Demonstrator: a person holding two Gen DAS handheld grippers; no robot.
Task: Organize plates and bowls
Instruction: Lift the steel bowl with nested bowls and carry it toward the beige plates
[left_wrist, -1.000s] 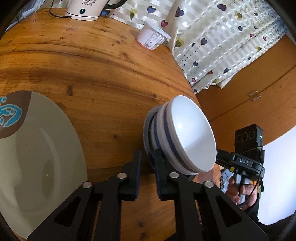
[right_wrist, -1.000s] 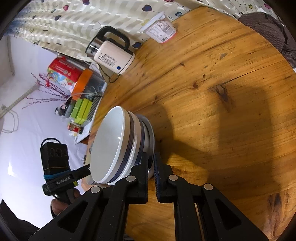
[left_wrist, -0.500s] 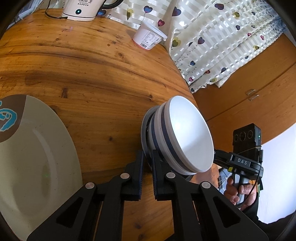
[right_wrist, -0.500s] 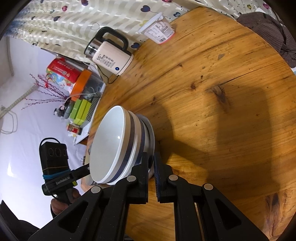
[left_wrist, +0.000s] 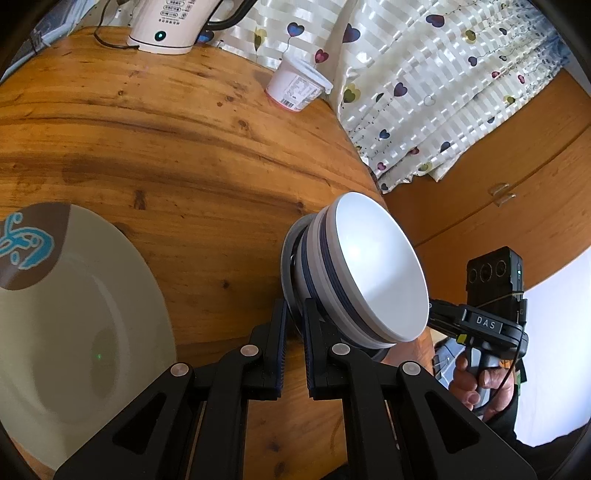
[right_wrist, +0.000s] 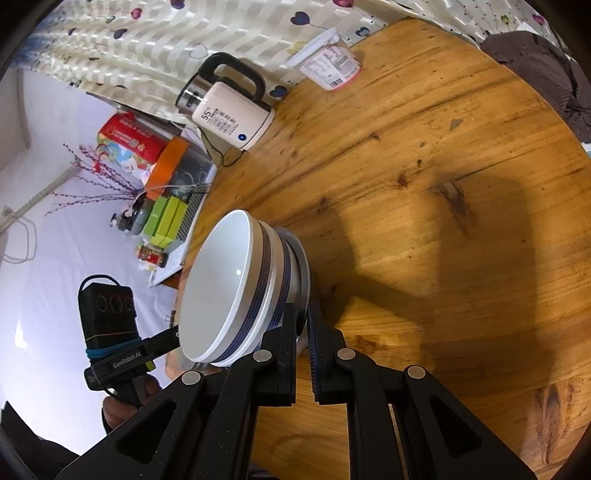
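Both grippers clamped on the rim of one small plate under a stack of bowls, at the edge of the round wooden table.

Wooden table (left_wrist: 207, 155): round, knotty. Large cream plate (left_wrist: 74, 332) with brown patch and blue motif lies flat on it, left of the stack in the left wrist view, well apart from it. Cream electric kettle (right_wrist: 232, 122) and white yogurt tub (right_wrist: 330, 66) stand at the far edge beside the heart-print curtain (left_wrist: 424, 74). Stack of white bowls (left_wrist: 373, 273) with blue bands, nested, sits on a small grey plate (right_wrist: 302, 258) at the table edge. Left gripper (left_wrist: 294, 325): jaws narrow, pinching the small plate's rim. Right gripper (right_wrist: 302, 325): jaws narrow, pinching the same rim from the opposite side.
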